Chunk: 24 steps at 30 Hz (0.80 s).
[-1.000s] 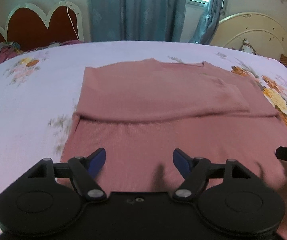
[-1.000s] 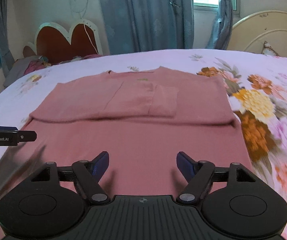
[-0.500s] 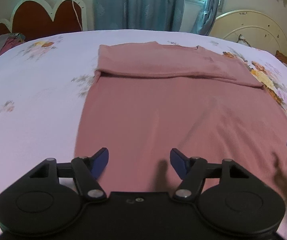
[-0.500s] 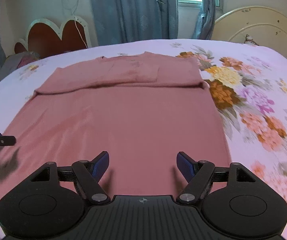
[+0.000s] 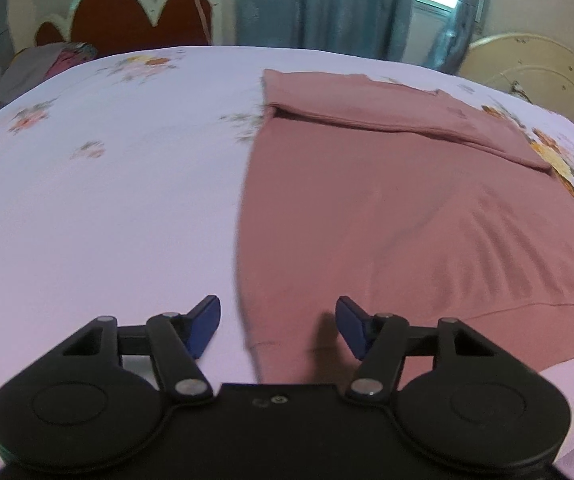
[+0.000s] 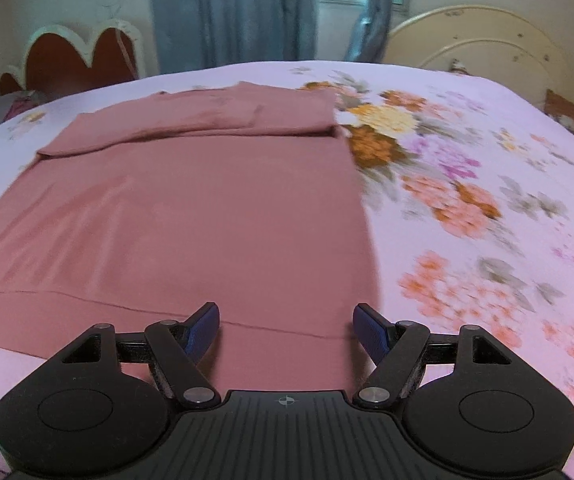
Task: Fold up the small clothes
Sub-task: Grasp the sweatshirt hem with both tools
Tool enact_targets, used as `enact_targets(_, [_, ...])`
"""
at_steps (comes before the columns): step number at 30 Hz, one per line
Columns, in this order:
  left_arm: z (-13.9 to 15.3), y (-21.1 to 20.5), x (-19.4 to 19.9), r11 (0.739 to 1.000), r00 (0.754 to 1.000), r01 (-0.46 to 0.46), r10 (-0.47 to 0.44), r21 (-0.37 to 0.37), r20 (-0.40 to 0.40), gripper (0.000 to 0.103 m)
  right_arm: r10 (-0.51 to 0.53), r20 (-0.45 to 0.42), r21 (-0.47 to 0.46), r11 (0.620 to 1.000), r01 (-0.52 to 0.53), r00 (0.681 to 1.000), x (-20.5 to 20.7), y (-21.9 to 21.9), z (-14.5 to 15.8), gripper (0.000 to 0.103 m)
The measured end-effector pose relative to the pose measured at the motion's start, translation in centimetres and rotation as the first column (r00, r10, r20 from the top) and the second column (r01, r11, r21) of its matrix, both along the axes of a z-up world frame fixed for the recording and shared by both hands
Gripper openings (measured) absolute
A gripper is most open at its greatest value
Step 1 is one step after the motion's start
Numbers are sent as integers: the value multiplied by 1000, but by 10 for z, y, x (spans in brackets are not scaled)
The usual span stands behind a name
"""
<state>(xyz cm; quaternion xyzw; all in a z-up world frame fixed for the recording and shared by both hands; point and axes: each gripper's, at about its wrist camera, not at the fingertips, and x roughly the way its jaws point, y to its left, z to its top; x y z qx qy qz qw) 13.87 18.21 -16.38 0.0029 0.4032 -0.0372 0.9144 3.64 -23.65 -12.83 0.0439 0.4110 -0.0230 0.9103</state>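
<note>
Blue curtains (image 5: 319, 4) and a scalloped red headboard (image 5: 127, 16) backed a bed spread with a pale lilac floral sheet (image 5: 99, 200), where a dusty-pink knit top (image 5: 407, 216) lay flat, its sleeves apparently folded in across the far end to square it for the next fold. At the left, the left gripper (image 5: 278, 322) angled down over the garment's near left corner, the side edge running between its blue pads (image 5: 203, 326). Its jaws were closing with that fabric edge between them, though the pads did not yet press on it. The placement suggested a pinch at the hem corner.

To the right, the right gripper (image 6: 287, 330) tilted down at a similar slant over the near right corner of the same top (image 6: 207, 216), where the stitched hem (image 6: 279, 328) crossed between its fingers (image 6: 371, 332). Those fingers stood wide apart and gripped nothing. Both tools sat at matching hem corners, probably so the near end could be lifted evenly toward the far end.
</note>
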Motion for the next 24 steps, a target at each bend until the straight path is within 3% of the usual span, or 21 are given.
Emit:
enact_targets(4, [-5,13,-5,999,999,-32,31,-15,-22,60,-46,-24,7,999,46,999,-3,-14,-6,74])
enact_targets(12, [-13,18,-11,996,999,-16,11,-91,-49,51,-61,-70,34,997,63,996,-6,-18,-17,73])
enact_targets(13, [-13,17,-11,995,999,-10,5,-102,-51,49,-60,-74,42,997,64,995,-6,-17,-17,69])
enact_targets(14, [-14,15,-12,994,999,-2,-4,-112,-54,45,-53,-78,65,996,58,996,-6,-17,-17,57])
enact_targets(15, [-15,13,-12,992,998,9,-17,-124,-61,43,-57,-83,85,994,64,995,-6,-18,-16,52])
enact_targets(19, [-16,8,-9,986,994,56,-71,-159,-86,24,-59,-94,105,992,68,994,-4,-16,-15,42])
enact_targets(20, [-16,7,-8,983,992,65,-82,-171,-93,18,-59,-97,118,991,70,994,-3,-16,-15,36])
enact_targets(24, [-17,11,-5,972,992,69,-90,-224,-88,8,-63,-109,147,986,79,992,-2,-17,-13,24])
